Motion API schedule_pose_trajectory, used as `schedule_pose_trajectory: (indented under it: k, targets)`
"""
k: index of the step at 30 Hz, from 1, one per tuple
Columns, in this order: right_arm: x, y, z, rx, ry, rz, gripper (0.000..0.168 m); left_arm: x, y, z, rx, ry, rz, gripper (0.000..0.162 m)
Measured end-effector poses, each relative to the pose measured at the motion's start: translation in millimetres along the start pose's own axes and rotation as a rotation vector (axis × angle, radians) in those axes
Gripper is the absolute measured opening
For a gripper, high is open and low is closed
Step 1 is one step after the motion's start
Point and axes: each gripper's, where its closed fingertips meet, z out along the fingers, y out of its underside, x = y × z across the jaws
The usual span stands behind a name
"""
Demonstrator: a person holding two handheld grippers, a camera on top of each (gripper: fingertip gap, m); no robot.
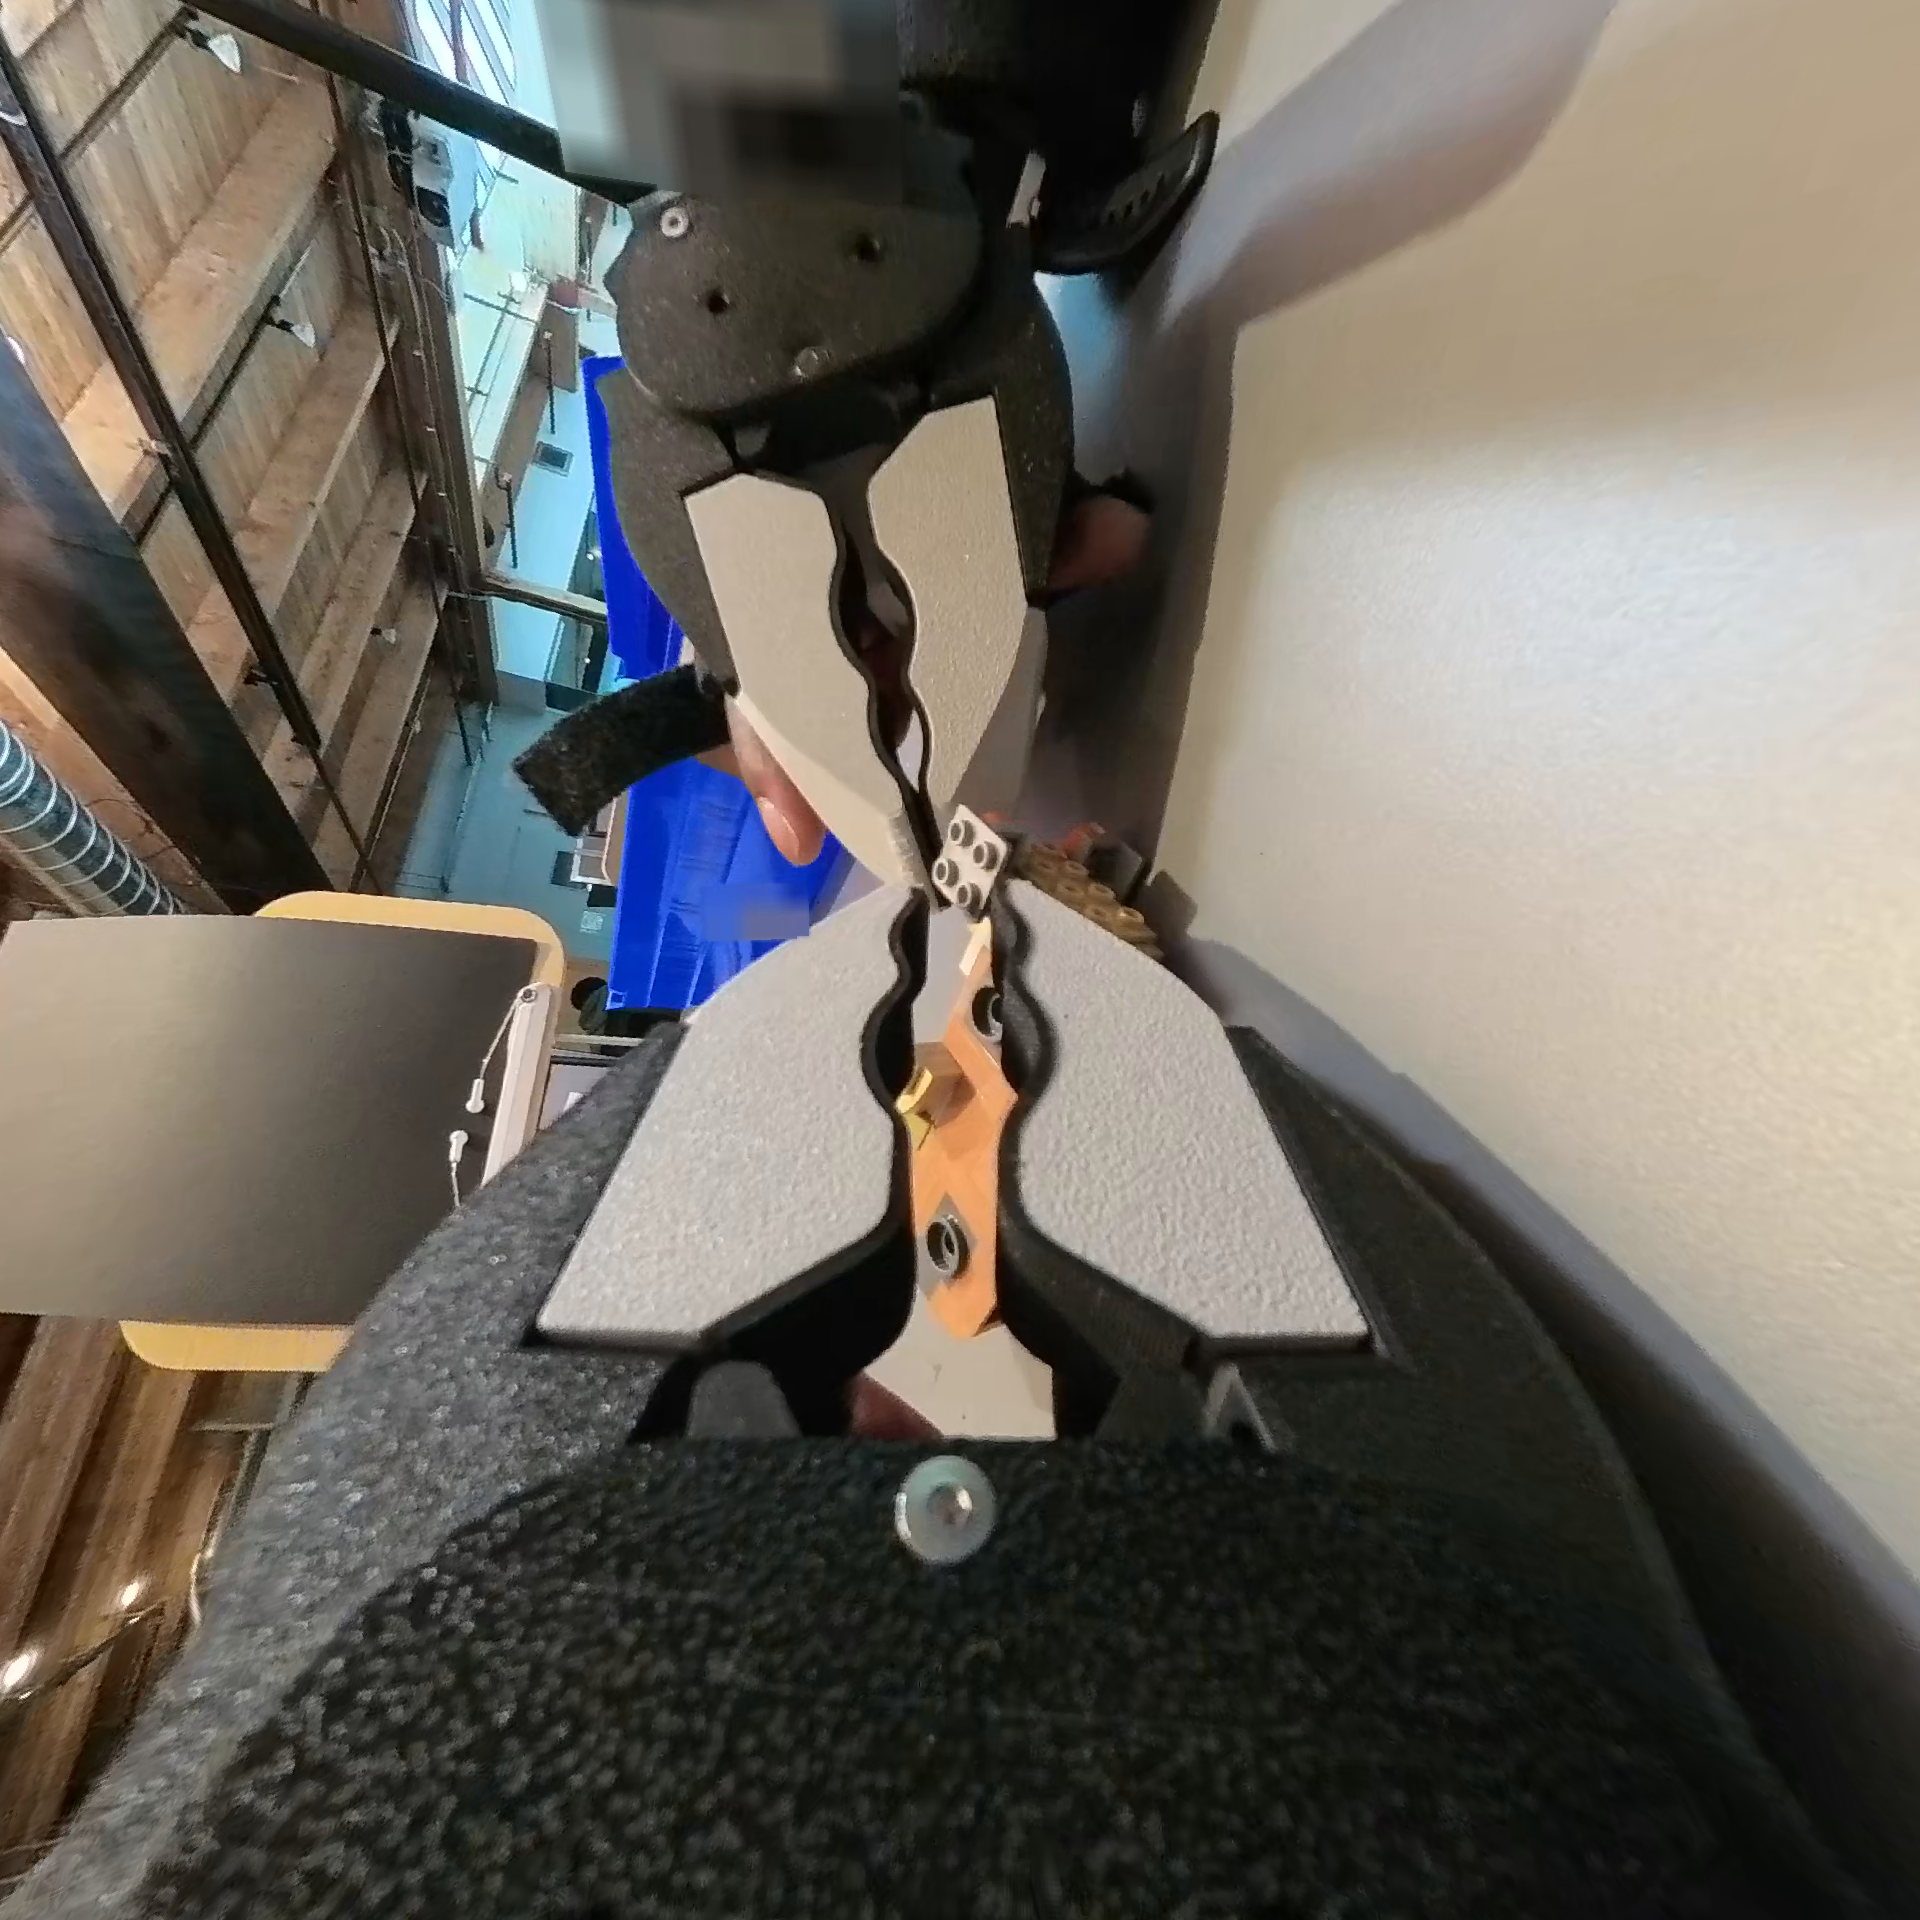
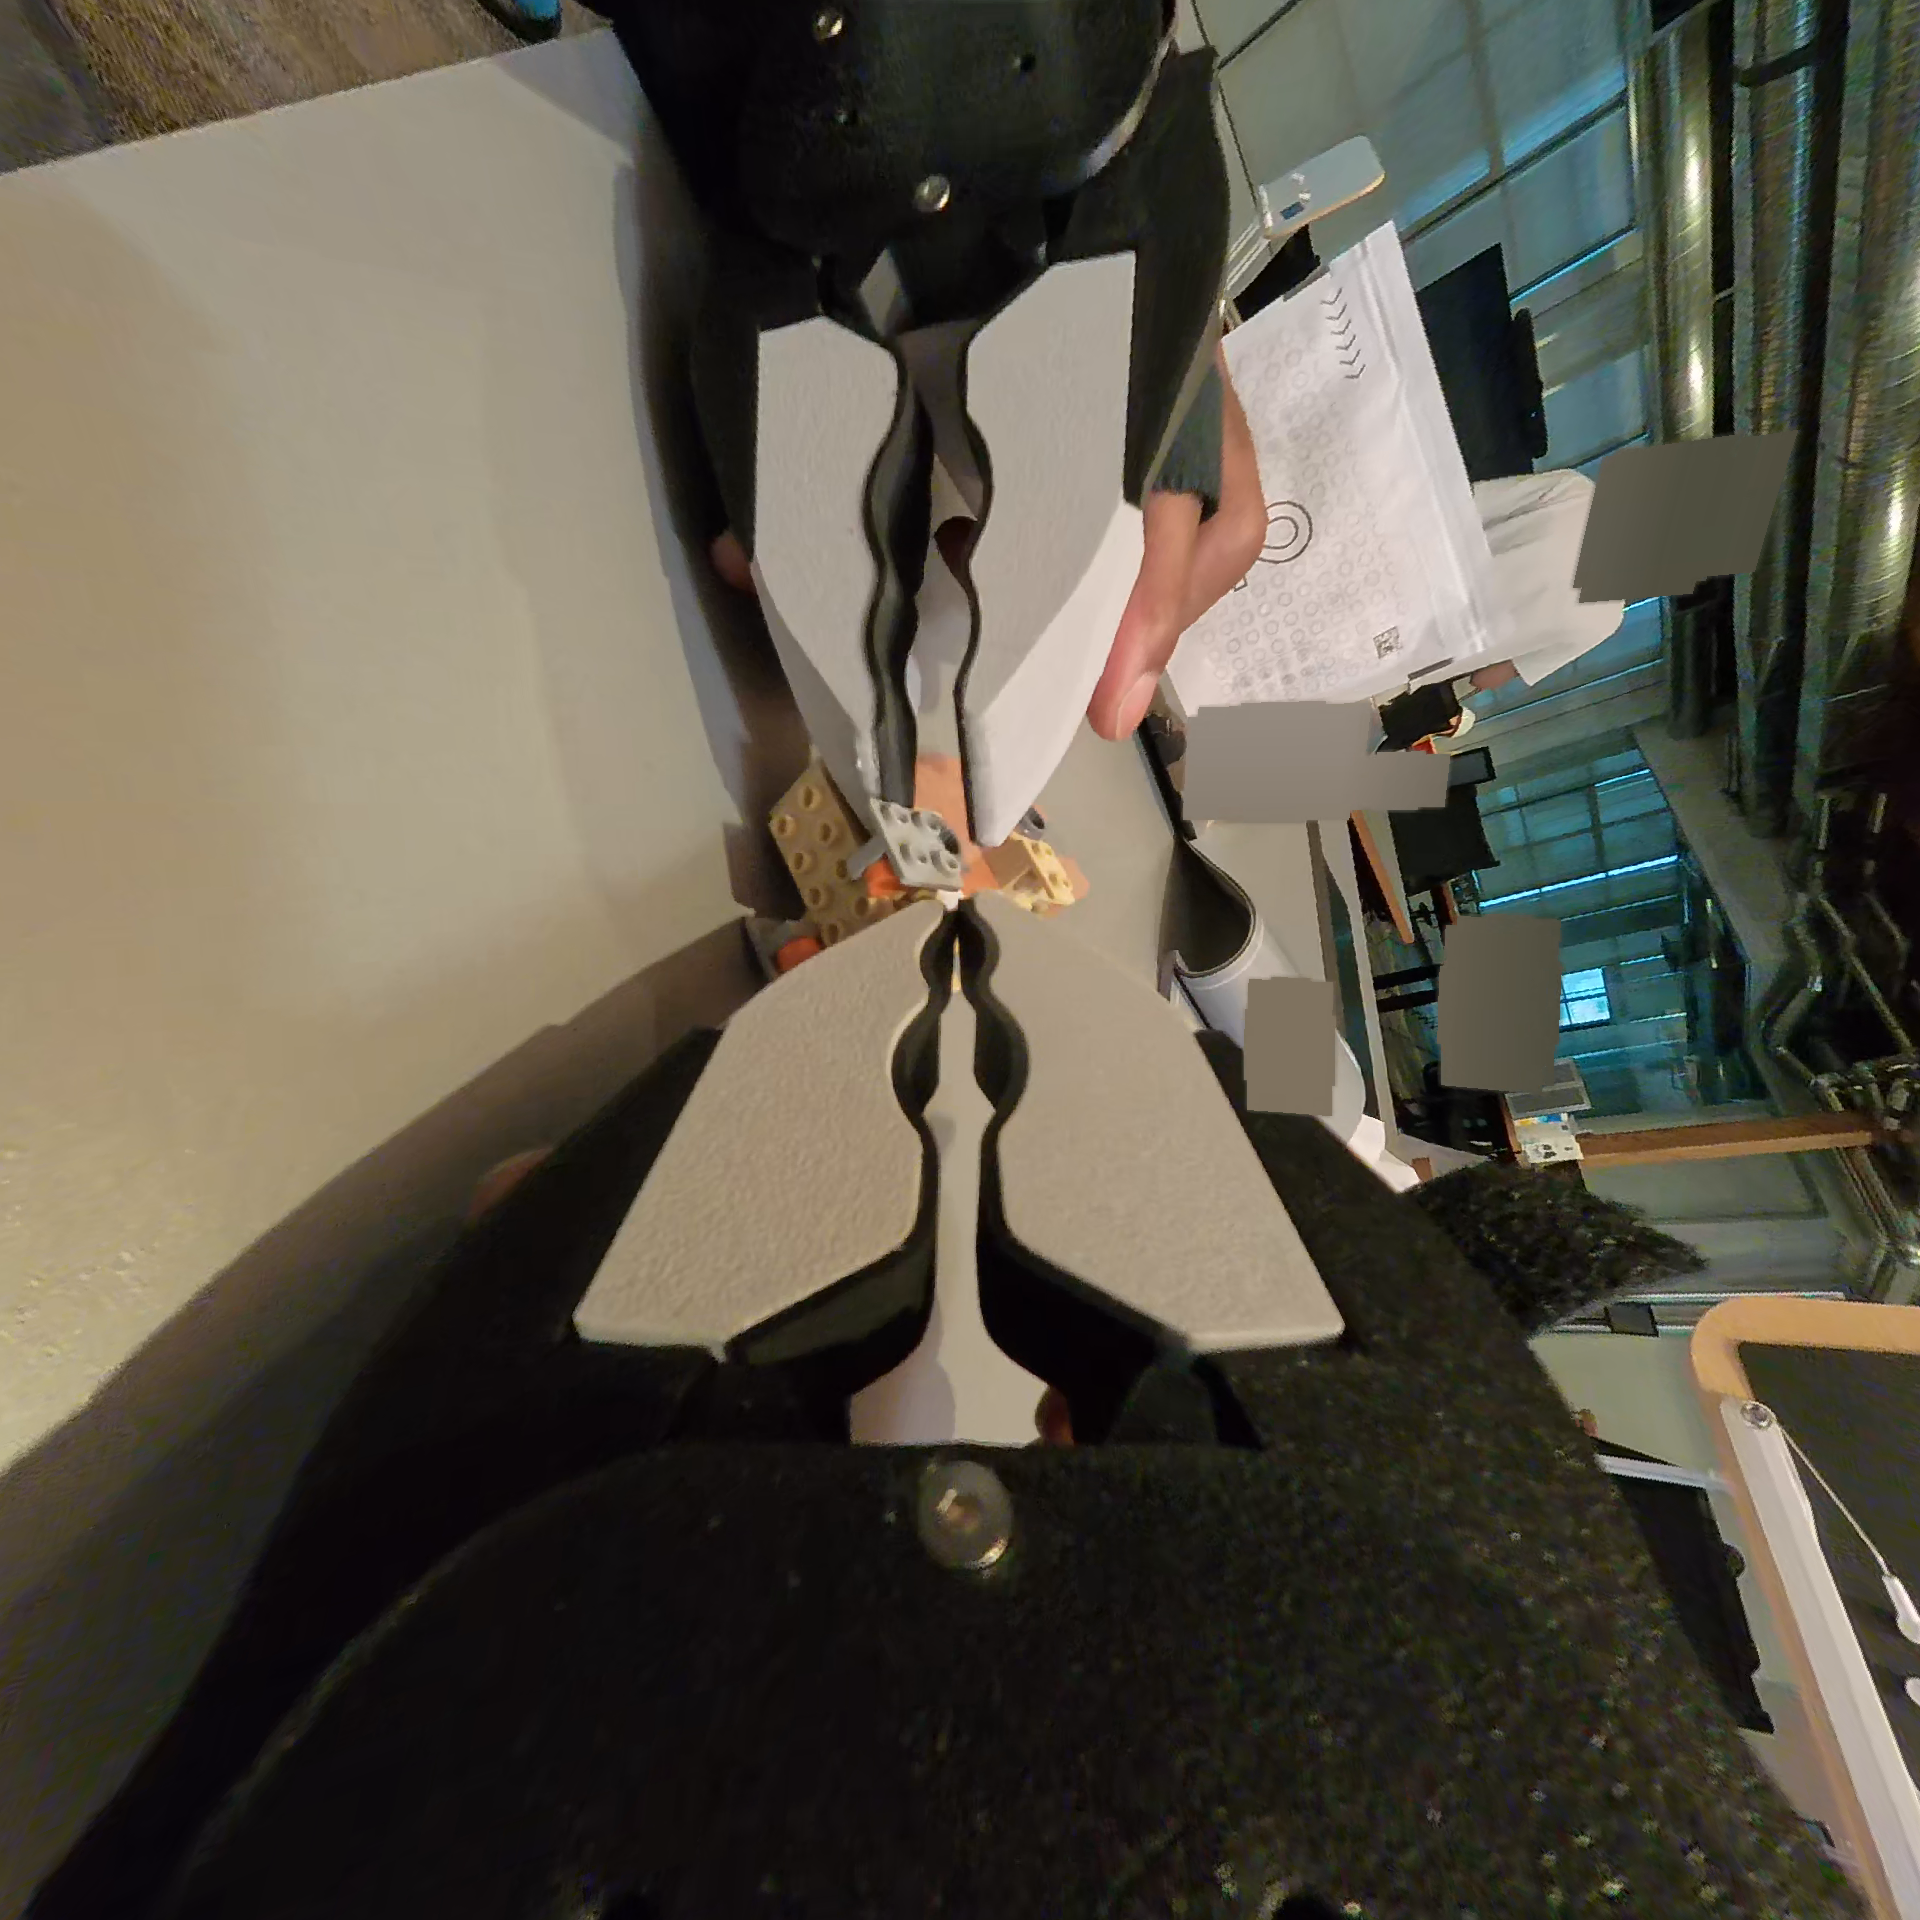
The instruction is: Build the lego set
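My left gripper (image 1: 961, 914) is shut on an orange-brown lego assembly (image 1: 961, 1143) that runs along between its pads. A small grey 2x2 plate (image 1: 971, 857) sits at the assembly's far tip. My right gripper (image 1: 912, 868) comes in from the opposite side, its pads together, with its tips against the grey plate's edge. In the right wrist view my right gripper (image 2: 956, 920) is shut just below the grey plate (image 2: 914, 847), and the left gripper (image 2: 935, 821) holds the assembly (image 2: 1003, 862) above it. I cannot tell whether anything thin is pinched at the right tips.
A pile of tan studded plates (image 2: 816, 852) with small orange bits lies on the white table (image 2: 312, 623) right behind the grippers, and shows in the left wrist view (image 1: 1081, 883). A blue bin (image 1: 665, 831), a black panel with a wooden rim (image 1: 239, 1122) and a printed white bag (image 2: 1351, 499) lie farther off. The grippers are tip to tip, or close to it.
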Motion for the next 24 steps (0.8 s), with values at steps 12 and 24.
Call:
schedule_pose_trajectory:
  k: [12,24]
  targets:
    - [3.4,2.1,2.5,-0.033,0.034,-0.006,0.0,-1.8,1.1,2.2,-0.024,-0.007,0.003,0.014]
    - [2.5,2.1,2.9,-0.037,0.044,0.021,0.0,-3.3,2.3,2.0,-0.037,0.006,-0.012,0.018]
